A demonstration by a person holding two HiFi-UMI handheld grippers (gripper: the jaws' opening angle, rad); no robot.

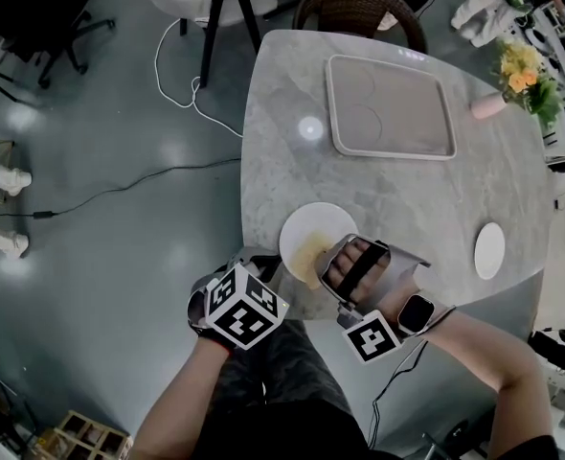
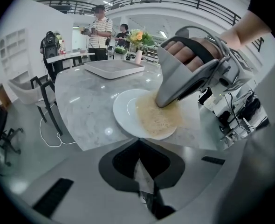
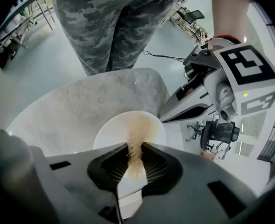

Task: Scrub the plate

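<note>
Scrubbing step, as far as I can judge. The right gripper point(image 3: 134, 152) has its jaws clamped on a tan fibrous scrubbing pad point(image 2: 158, 118). The pad is spread over the half of the plate point(image 2: 127, 110) nearest the person. The plate itself sits flat on the marble table point(image 1: 282, 142), close to the near edge.

To do this bit well, I'd press the pad down flat and work in short overlapping circles, then move onto the bare white half, which looks untouched. Nothing is pinning the plate (and it's on smooth stone near an edge), so a hard push toward the person could slide it off. Bracing the rim with the other gripper, or pushing strokes away from the edge, seems the safer way.

Pose: the right hand point(image 1: 362, 260) is strapped over the top of its gripper, forearm coming in from the lower right. The tool is tipped steeply down so its nose lands on the pad. The left gripper point(image 2: 138, 154) sits low at the table's near edge, just short of the plate and aimed across it. Its jaws are closed together with nothing between them.
</note>
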